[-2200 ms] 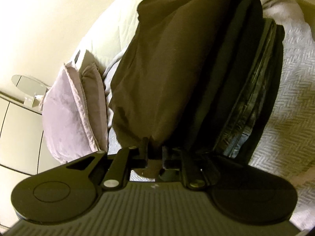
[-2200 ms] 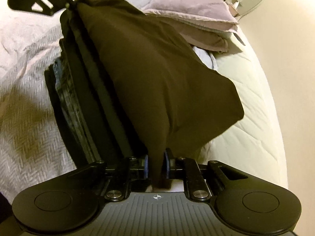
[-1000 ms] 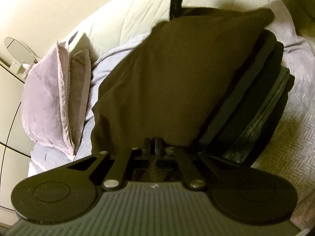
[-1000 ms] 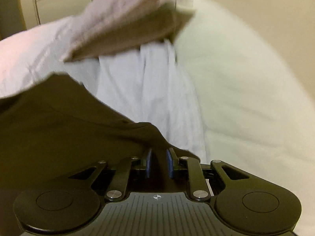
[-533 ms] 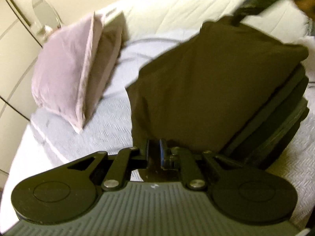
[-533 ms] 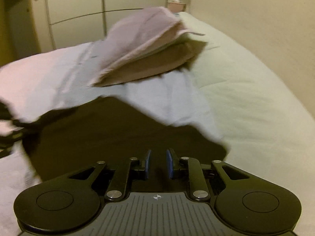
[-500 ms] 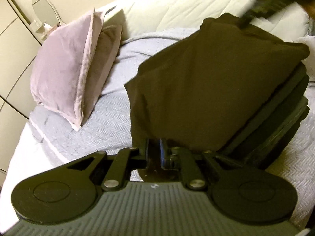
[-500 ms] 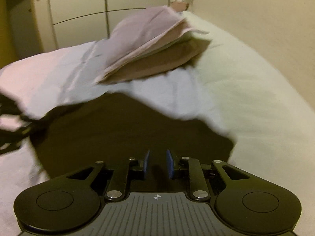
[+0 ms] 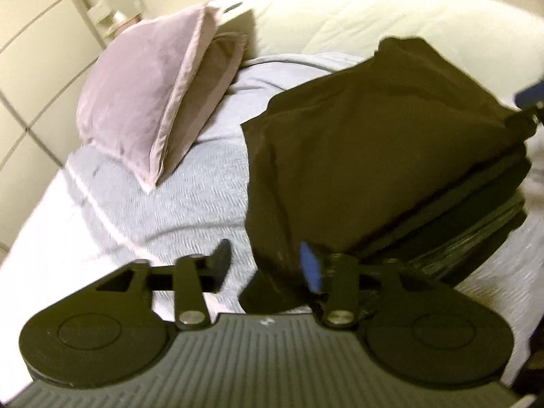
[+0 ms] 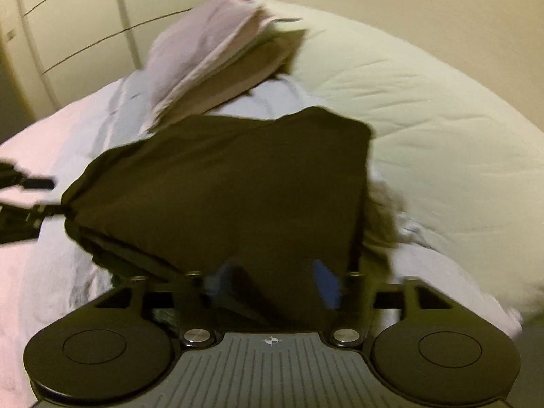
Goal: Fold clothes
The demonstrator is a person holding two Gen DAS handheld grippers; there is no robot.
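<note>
While your left gripper and right gripper have just been opening, released, the folded dark brown cloth garment tops the dark clothes stack on the white quilted bed.

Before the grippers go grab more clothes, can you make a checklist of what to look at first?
1. Left gripper let go: ok, its jaws have just been opening, pads off the cloth.
2. Right gripper let go: ok, jaws have just been opening wide.
3. Brown garment on the dark folded stack: ok.
4. Its edges square with the stack: not ok, the near corner droops over the side.
5. Pillows clear of the stack: ok.
</note>
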